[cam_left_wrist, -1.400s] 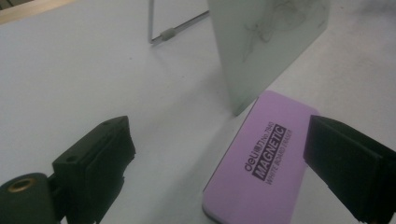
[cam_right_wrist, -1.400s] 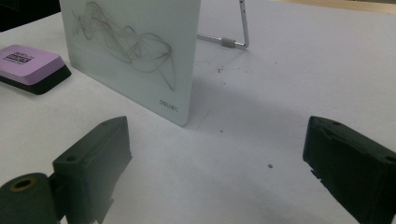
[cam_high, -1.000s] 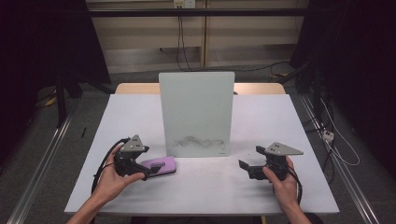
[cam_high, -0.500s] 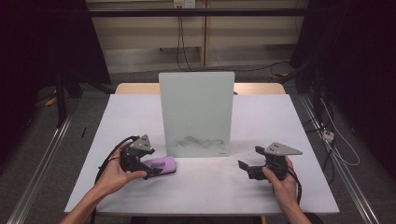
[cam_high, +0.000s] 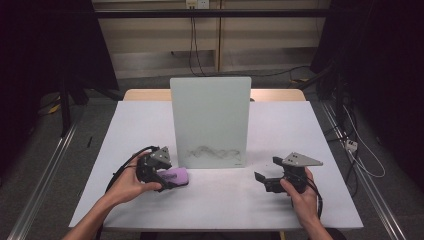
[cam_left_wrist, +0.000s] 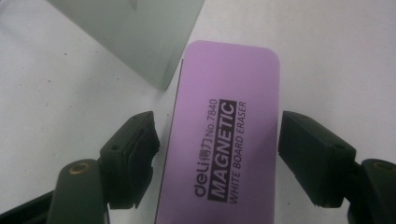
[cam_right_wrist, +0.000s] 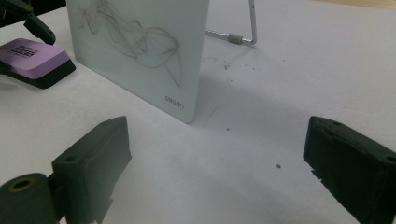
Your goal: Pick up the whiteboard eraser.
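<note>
1. A purple whiteboard eraser point(cam_high: 173, 176) lies flat on the white surface point(cam_high: 220, 210), toward the near left corner, just in front of the left bottom corner of an upright whiteboard point(cam_high: 210, 121).
2. The left hand-held gripper point(cam_high: 165, 177) straddles the eraser; its jaws have just been closing, with the eraser between them.
3. In the left gripper view the right pad meets the eraser point(cam_left_wrist: 224, 135) at its long edge, while a thin gap shows between the left pad and the other edge, so it is not yet clamped.
4. The eraser's label reads "MAGNETIC WHITE BOARD ERASER", printed along its length.
5. The whiteboard stands mid-surface on a wire prop point(cam_right_wrist: 245, 28) and carries grey scribbles point(cam_right_wrist: 135, 39) near its lower edge.
6. The right hand-held gripper point(cam_high: 267, 175) rests toward the near right edge of the surface, jaws wide with nothing between them, well apart from the eraser point(cam_right_wrist: 30, 58).
</note>
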The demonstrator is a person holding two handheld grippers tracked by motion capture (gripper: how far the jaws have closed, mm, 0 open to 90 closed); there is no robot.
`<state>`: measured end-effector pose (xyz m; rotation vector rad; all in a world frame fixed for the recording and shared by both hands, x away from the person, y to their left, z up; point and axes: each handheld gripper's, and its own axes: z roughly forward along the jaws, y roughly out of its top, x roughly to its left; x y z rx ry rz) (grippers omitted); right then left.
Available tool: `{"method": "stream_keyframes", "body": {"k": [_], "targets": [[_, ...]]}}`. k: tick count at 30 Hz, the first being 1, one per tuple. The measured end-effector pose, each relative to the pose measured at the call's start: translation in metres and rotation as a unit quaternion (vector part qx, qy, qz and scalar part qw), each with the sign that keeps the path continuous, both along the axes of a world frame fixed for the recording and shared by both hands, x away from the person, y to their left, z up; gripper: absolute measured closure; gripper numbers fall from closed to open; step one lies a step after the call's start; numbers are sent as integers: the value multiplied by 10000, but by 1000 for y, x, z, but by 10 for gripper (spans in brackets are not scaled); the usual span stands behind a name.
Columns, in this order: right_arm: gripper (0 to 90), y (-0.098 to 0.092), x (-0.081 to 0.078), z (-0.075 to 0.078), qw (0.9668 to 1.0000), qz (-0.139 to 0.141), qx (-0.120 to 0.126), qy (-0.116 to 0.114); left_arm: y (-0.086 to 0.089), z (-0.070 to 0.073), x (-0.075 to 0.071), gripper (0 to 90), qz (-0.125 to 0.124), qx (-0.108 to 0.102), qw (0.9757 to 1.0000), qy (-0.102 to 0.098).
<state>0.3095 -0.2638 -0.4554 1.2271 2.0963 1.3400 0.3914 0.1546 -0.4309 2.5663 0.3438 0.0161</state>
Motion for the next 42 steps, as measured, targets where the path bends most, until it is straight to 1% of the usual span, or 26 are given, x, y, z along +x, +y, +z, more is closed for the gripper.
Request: {"method": "stream_keyframes", "body": {"k": [1,2,6,7,8,14,17,18,19,20,21,23,26,28,29,31,32,33,35,36,37,38,39,40,41,42], "targets": [[73,0,0,0,10000,2,0,3,-2,1,0,293,-73,52,10000,8],[73,0,0,0,10000,6,-4,3,-3,1,0,311,-82,74,9999,-23],[72,0,0,0,10000,10,-6,-1,-5,1,0,351,-153,104,9998,-21],[72,0,0,0,10000,15,-6,-3,-6,0,-1,370,-192,196,9996,-57],[72,0,0,0,10000,16,-4,-1,-6,-1,-1,384,-165,162,9997,-66],[72,0,0,0,10000,14,-5,1,-4,1,0,402,-163,186,9996,-138],[72,0,0,0,10000,9,-4,0,1,5,1,404,-34,-37,9999,-156],[71,0,0,0,10000,4,-4,4,3,7,1,404,7,-91,9998,-160],[71,0,0,0,10000,10,-6,4,3,7,1,405,7,-91,9998,-160],[71,0,0,0,10000,11,-7,1,4,8,2,405,27,-161,9997,-175],[72,0,0,0,10000,12,-7,0,6,9,1,405,133,-288,9994,-170],[71,0,0,0,10000,8,-6,4,7,10,1,406,157,-330,9992,-148],[71,0,0,0,10000,12,-6,4,8,10,-1,406,272,-541,9980,-176],[72,0,0,0,10000,17,-2,5,8,10,-2,407,311,-587,9976,-171],[71,0,0,0,10000,19,-5,0,9,10,-4,407,332,-742,9965,-174],[71,0,0,0,10000,20,-5,-3,9,10,-6,407,367,-792,9960,-184],[71,0,0,0,10000,12,-2,-4,10,11,-9,407,402,-924,9947,-203],[71,0,0,0,10000,12,-2,-4,10,11,-9,407,402,-924,9947,-203],[71,0,0,0,10000,8,7,0,11,12,-12,408,474,-1131,9921,-245],[71,0,0,0,10000,4,13,1,12,13,-13,407,497,-1158,9917,-242],[71,0,0,0,10000,2,15,1,13,12,-14,407,551,-1215,9906,-299],[71,0,0,0,10000,2,15,1,13,12,-14,408,551,-1215,9906,-299],[71,0,1,0,10000,-14,23,-6,14,11,-16,408,654,-1392,9875,-332],[71,0,1,0,10000,-27,24,-3,14,11,-16,408,654,-1392,9875,-332],[71,0,2,0,10000,-28,26,0,15,12,-17,408,741,-1402,9865,-401],[71,0,2,0,10000,-28,26,0,16,12,-17,408,771,-1542,9843,-377]]}}
